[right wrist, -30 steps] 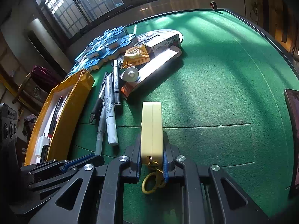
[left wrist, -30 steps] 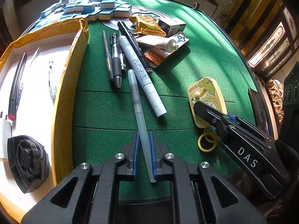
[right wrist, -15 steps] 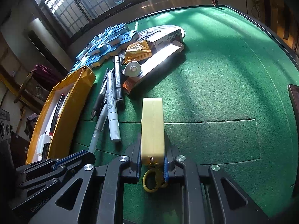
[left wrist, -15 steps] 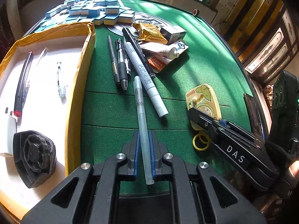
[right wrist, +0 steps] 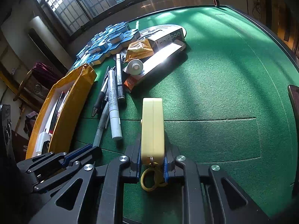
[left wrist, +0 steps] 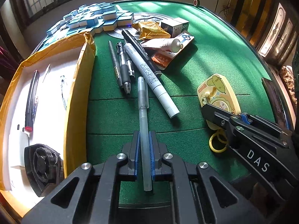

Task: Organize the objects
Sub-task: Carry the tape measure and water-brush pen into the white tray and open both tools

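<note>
My left gripper [left wrist: 143, 145] is shut on a translucent grey pen [left wrist: 142, 112], which points away over the green felt. My right gripper [right wrist: 152, 158] is shut on a flat yellow cartoon case [right wrist: 152, 127] with a yellow ring, held on edge; the case also shows in the left wrist view [left wrist: 217, 91] at the right. Several more pens [left wrist: 130, 65] lie in a fan ahead. A yellow-rimmed box [left wrist: 74, 93] at the left holds pens and a black round part [left wrist: 42, 166].
Blue and white tiles [left wrist: 93, 18] are heaped at the back. A gold packet [left wrist: 151, 29], a small carton [left wrist: 175, 26] and a white tube [left wrist: 168, 43] lie behind the pens. A dark phone-like slab [right wrist: 295, 100] sits at the right table edge.
Both grippers have lifted and drawn back a little with their objects. The grey pen's tip has come off the pile of pens and now points straighter ahead.
</note>
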{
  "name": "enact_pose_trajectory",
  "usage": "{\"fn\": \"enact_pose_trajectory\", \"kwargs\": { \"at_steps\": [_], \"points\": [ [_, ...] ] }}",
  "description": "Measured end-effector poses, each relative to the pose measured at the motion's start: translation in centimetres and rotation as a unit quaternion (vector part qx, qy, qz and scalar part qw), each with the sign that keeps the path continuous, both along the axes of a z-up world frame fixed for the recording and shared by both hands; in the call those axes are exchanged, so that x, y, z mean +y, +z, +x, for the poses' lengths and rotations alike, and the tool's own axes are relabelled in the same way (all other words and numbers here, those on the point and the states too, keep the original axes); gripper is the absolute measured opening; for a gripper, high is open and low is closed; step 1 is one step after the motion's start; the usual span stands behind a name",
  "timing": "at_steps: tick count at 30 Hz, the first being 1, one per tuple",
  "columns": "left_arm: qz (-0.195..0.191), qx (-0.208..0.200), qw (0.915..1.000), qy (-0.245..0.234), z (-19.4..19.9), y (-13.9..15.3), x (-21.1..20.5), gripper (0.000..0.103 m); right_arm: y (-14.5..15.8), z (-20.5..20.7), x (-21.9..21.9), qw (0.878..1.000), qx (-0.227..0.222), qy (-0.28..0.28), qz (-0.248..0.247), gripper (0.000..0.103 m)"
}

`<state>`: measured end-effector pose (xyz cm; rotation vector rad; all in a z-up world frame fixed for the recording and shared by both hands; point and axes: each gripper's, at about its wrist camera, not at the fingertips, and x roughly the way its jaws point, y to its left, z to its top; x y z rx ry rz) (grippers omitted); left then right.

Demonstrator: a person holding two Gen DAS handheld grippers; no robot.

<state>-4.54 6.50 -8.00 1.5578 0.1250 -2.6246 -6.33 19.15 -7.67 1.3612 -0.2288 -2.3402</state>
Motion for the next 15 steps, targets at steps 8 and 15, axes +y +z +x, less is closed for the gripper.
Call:
{"fn": "enact_pose_trajectory", "kwargs": {
  "at_steps": [8,15],
  "points": [
    [0.101,0.035,0.9941,0.018,1.4,2.5,-2.9,0.007,0.6,0.2,0.4,1.000,0.006,-0.015,-0.018,0.016],
    [0.159,0.070,0.9844,0.024,2.6,4.9,-4.9,0.006,2.6,0.9,0.0,0.999,0.028,-0.008,-0.034,0.016]
  ]
}}
